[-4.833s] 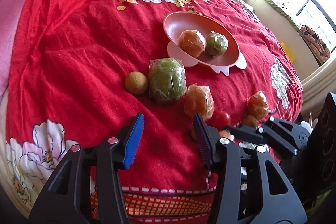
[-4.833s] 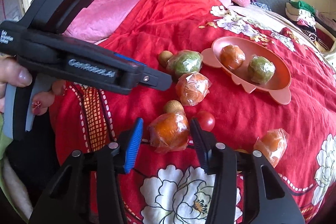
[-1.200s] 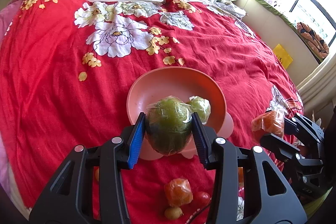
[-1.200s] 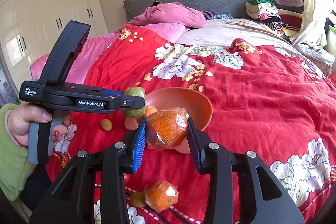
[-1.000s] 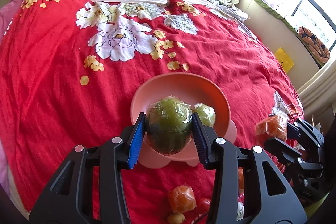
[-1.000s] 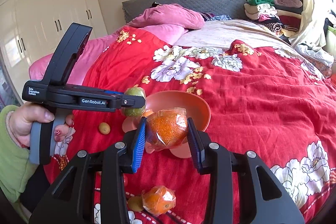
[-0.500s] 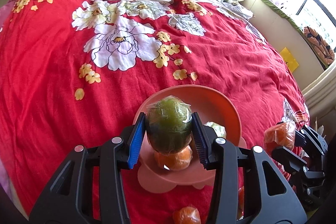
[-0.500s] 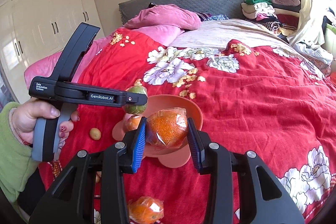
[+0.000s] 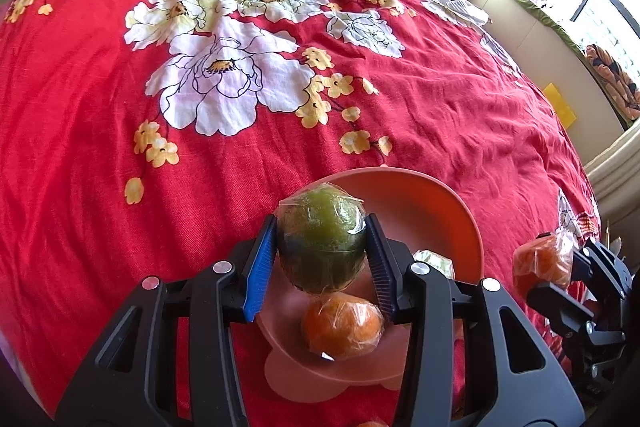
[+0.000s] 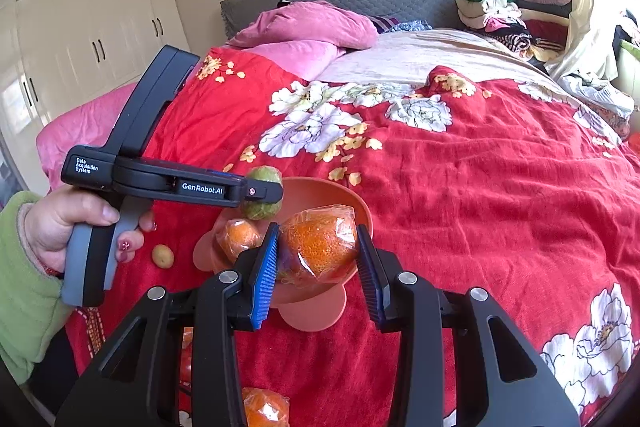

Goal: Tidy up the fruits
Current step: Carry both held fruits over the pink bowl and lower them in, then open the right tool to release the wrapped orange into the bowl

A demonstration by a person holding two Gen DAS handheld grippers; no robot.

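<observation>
Fruit was roughly half sorted, we'd say. Left gripper had its pads clamped on a wrapped green fruit right over the pink bowl, where a wrapped orange already sat. Right gripper squeezed another wrapped orange fruit above the same bowl. A small yellow fruit and an orange one were left on the red bedspread.

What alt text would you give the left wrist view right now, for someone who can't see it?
The left gripper is shut on a plastic-wrapped green fruit, held just above a pink bowl on a red floral bedspread. A wrapped orange lies in the bowl below it, and at right the right gripper holds another wrapped orange.
</observation>
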